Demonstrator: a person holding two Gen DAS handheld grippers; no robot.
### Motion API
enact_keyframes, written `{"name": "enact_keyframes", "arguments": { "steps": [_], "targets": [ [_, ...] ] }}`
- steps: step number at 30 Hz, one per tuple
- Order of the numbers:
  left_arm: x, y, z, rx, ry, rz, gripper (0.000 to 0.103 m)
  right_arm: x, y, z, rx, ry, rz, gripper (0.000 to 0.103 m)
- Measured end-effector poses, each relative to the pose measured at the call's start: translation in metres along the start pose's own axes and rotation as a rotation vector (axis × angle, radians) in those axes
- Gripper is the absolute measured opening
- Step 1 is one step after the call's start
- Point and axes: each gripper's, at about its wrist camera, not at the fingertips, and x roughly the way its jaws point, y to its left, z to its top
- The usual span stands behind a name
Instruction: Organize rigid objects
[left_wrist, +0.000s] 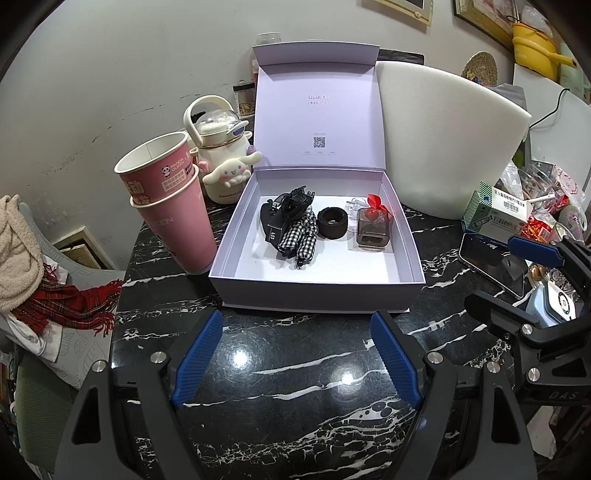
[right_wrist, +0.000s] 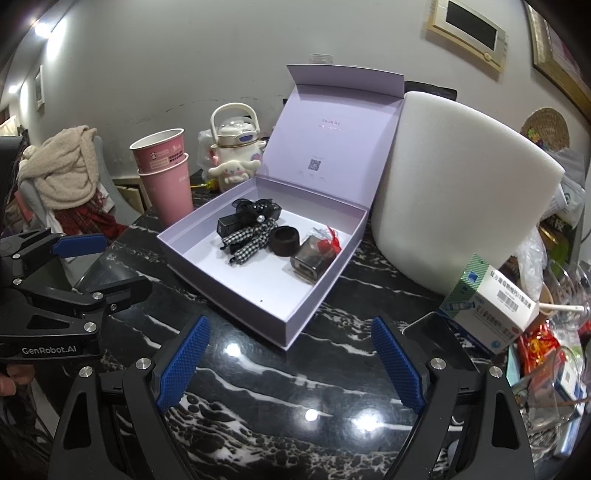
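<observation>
2 views. Left wrist: left tongs (left_wrist: 295, 354) gape empty above the marble tabletop (left_wrist: 295, 424); at 12 o'clock the open lavender box (left_wrist: 406, 243) holds a black hair clip (left_wrist: 291, 205), brown ring (left_wrist: 331, 222) and smoky case (left_wrist: 371, 230). Right wrist: right tongs (right_wrist: 290, 363) gape empty; lavender box (right_wrist: 266, 317) at 12, left tongs (right_wrist: 79, 245) at 9.

Black marble bench (left_wrist: 295, 387) with white veins. Two stacked pink paper cups (left_wrist: 170, 199) at left, cream cartoon-dog kettle (left_wrist: 225, 155) just behind them. White foam block (left_wrist: 447, 147) upright at right. Medicine carton (right_wrist: 491, 310) and phone (left_wrist: 491, 266) near cluttered right edge. Beige fleece (right_wrist: 62, 173) and red plaid scarf (left_wrist: 70, 306) on chair at left.
</observation>
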Motion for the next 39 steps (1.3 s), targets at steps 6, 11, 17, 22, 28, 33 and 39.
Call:
{"name": "enact_keyframes", "arguments": {
  "steps": [6,11,17,22,28,33,39],
  "targets": [
    [0.0004,-0.0002,-0.0008,0.002,0.002,-0.007,0.083,0.0004,-0.0002,0.0,0.0,0.001,0.0,0.09],
    [-0.0001,-0.0003,-0.0001,0.005,0.003,-0.004,0.083,0.0006,-0.0013,-0.0015,0.002,0.005,-0.002,0.09],
    [-0.0001,-0.0006,-0.0002,0.008,0.005,-0.012,0.083,0.0006,-0.0025,-0.0023,0.001,0.006,-0.004,0.09],
    [-0.0003,-0.0014,0.0005,0.014,0.001,-0.013,0.083,0.0014,-0.0035,-0.0031,0.006,0.008,-0.005,0.09],
    [0.0001,-0.0013,0.0007,0.014,0.002,-0.014,0.083,0.0017,-0.0049,-0.0029,0.01,0.009,-0.008,0.09],
    [0.0016,-0.0016,0.0002,0.014,-0.001,-0.019,0.083,0.0019,-0.0048,-0.003,0.011,0.01,-0.008,0.09],
    [0.0015,-0.0042,-0.0012,0.027,-0.011,-0.023,0.083,0.003,-0.0052,-0.0037,0.008,0.013,-0.007,0.09]
  ]
}}
